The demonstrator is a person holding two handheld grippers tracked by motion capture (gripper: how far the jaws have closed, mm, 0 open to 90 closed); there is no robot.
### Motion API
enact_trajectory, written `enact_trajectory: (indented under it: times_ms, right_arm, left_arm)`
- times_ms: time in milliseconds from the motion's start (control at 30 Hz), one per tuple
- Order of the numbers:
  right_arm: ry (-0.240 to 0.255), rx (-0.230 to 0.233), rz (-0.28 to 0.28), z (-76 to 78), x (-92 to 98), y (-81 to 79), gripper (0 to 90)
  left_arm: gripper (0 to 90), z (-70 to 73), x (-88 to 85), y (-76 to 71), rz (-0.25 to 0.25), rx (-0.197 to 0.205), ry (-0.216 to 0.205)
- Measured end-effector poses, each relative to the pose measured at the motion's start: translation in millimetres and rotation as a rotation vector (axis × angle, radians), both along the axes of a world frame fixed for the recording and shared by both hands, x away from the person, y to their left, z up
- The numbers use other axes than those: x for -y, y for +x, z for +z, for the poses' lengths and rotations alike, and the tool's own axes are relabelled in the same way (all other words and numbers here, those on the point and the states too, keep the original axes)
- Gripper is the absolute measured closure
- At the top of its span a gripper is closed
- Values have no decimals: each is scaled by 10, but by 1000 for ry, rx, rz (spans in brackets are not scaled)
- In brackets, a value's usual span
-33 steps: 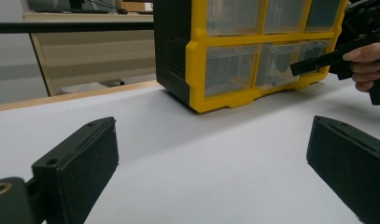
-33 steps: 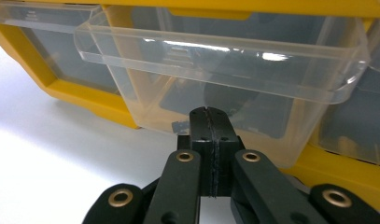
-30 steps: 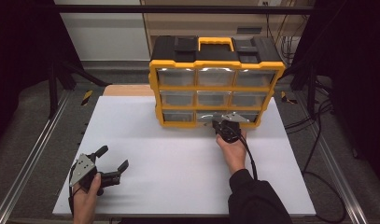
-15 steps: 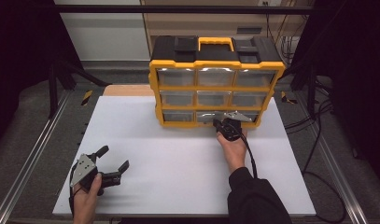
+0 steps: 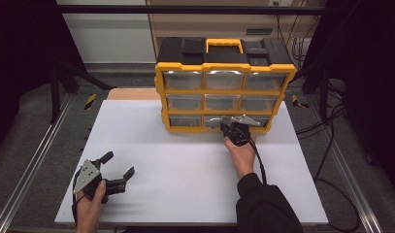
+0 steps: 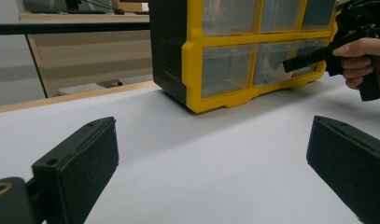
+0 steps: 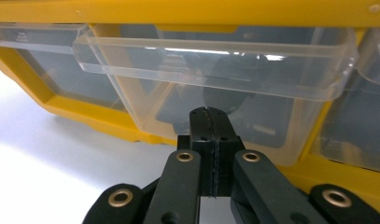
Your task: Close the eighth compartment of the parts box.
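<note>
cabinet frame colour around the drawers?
Yellow frame, black body, clear drawers; shows best in the high view.

- The right gripper has matt black jaws on 2 black link arms, each pinned with brass-coloured rivets (4 show in the right gripper view).
- A black cable trails from it.
- A grey three-cornered plate sits on top.
- The left gripper is black too, with broad, flat, blocky pads and its own grey plate.
- The person's right arm wears a dark sleeve.
</note>
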State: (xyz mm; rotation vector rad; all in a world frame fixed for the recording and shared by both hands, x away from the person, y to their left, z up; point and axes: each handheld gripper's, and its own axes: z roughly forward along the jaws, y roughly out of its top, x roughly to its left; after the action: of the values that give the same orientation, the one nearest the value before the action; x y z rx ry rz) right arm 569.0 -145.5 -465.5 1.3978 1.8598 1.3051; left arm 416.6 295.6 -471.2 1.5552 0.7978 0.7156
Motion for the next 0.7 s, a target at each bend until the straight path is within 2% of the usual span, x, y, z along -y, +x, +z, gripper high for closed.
enact_trajectory:
  times_ms: [700]
  right_arm:
    - [-17, 0, 14, 37, -74, 33, 900]
  left_arm:
    - [21, -6, -1, 7, 0, -8, 2]
